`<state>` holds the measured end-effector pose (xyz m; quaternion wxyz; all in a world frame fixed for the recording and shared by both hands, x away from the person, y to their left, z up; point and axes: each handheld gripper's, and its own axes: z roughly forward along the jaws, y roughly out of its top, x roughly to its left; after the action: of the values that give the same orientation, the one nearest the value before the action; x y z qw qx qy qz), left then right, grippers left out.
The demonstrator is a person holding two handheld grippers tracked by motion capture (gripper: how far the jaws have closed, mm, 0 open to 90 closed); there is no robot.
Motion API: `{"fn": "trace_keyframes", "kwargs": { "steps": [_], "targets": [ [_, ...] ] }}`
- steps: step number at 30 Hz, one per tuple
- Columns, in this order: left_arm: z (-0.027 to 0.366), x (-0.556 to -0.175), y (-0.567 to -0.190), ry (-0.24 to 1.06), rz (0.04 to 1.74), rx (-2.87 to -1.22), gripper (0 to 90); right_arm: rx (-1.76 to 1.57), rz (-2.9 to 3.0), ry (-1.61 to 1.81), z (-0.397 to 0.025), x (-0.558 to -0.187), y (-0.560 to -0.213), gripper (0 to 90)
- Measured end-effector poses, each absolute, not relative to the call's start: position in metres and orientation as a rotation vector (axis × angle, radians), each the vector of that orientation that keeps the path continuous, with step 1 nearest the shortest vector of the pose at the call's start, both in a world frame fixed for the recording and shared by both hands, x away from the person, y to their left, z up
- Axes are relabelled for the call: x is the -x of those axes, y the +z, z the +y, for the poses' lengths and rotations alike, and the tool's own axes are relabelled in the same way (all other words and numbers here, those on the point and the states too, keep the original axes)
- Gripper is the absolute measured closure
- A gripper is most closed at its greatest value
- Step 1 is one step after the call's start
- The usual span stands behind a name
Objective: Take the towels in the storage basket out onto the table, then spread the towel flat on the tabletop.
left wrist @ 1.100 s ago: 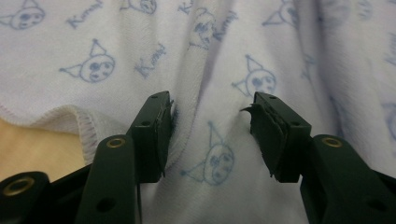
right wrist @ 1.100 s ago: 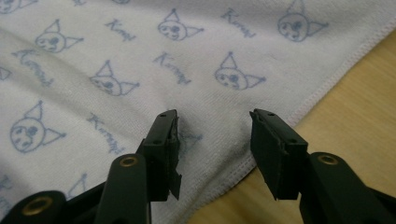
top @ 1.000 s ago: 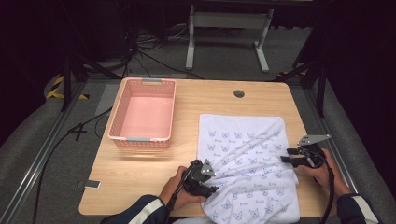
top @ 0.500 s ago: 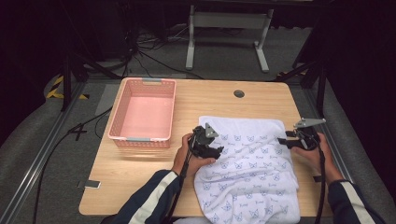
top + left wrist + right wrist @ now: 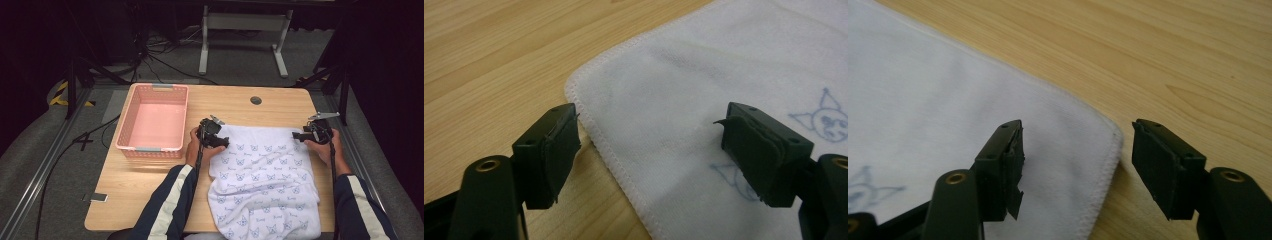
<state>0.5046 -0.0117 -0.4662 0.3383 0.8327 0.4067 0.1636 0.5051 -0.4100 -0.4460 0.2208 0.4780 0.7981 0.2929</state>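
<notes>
At the left of the worktop (image 5: 150, 200), a pink basket (image 5: 152, 122) is being shown standing apart from the work. Just right of it, the left claw (image 5: 214, 136) is being held at the far left corner of the white printed towel (image 5: 265, 180); in the left gripper view its jaws are being kept wide apart, one over bare wood and the other over the cloth, with the towel's stitched corner (image 5: 574, 90) lying between them, ungripped. The towel is being displayed spread flat across the right half of the worktop, its near end hanging over the front edge. At the far right corner (image 5: 1113, 132), the right claw (image 5: 306, 135) is likewise being held open, its jaws straddling the hem without closing on it.
</notes>
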Motion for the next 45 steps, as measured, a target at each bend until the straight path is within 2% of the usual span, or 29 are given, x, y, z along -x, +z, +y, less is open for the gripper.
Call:
{"fn": "trace_keyframes", "kwargs": {
  "steps": [2, 7, 10, 11, 12, 13, 14, 15, 16, 19, 21, 30, 37, 41, 45],
  "targets": [
    [-0.011, -0.510, -0.467, 0.422, 1.064, -2.150, 19.4, -1.345, 2.203, 0.820, -0.412, -0.508, -0.450, 37.2],
    [-0.008, -0.523, -0.469, 0.433, 1.132, -2.114, 21.3, -1.364, 2.194, 0.874, -0.415, -0.509, -0.453, 38.6],
    [-0.005, -0.524, -0.469, 0.422, 1.110, -2.111, 22.1, -1.339, 2.226, 0.894, -0.412, -0.507, -0.451, 55.1],
    [-0.004, -0.523, -0.468, 0.417, 1.090, -2.115, 28.7, -1.322, 2.239, 0.902, -0.410, -0.506, -0.451, 62.0],
    [-0.004, -0.523, -0.468, 0.417, 1.090, -2.115, 36.6, -1.322, 2.239, 0.902, -0.410, -0.506, -0.451, 62.0],
    [-0.004, -0.522, -0.467, 0.404, 1.067, -2.118, 36.6, -1.315, 2.248, 0.904, -0.410, -0.505, -0.451, 65.0],
    [-0.004, -0.520, -0.466, 0.390, 1.057, -2.121, 54.0, -1.312, 2.263, 0.905, -0.408, -0.505, -0.450, 71.2],
    [-0.004, -0.520, -0.466, 0.390, 1.057, -2.121, 60.7, -1.312, 2.263, 0.905, -0.408, -0.505, -0.450, 71.2],
    [-0.005, -0.519, -0.466, 0.377, 1.050, -2.120, 60.7, -1.309, 2.268, 0.909, -0.408, -0.504, -0.450, 73.1],
    [-0.003, -0.521, -0.465, 0.342, 1.031, -2.126, 78.9, -1.314, 2.301, 0.920, -0.407, -0.505, -0.449, 81.5],
    [-0.004, -0.521, -0.464, 0.349, 1.022, -2.137, 82.8, -1.305, 2.315, 0.918, -0.407, -0.506, -0.448, 83.8],
    [-0.019, -0.531, -0.453, 0.473, 1.055, -2.167, 83.8, -1.299, 2.286, 0.924, -0.405, -0.513, -0.446, 85.6],
    [-0.020, -0.542, -0.427, 0.513, 1.041, -2.112, 83.8, -1.260, 2.223, 1.006, -0.398, -0.519, -0.425, 85.6],
    [-0.025, -0.529, -0.416, 0.480, 0.985, -2.099, 83.8, -1.201, 2.233, 1.036, -0.392, -0.512, -0.415, 85.6],
    [-0.028, -0.494, -0.408, 0.467, 0.855, -2.119, 84.1, -1.132, 2.276, 1.084, -0.390, -0.492, -0.407, 85.7]
  ]
}}
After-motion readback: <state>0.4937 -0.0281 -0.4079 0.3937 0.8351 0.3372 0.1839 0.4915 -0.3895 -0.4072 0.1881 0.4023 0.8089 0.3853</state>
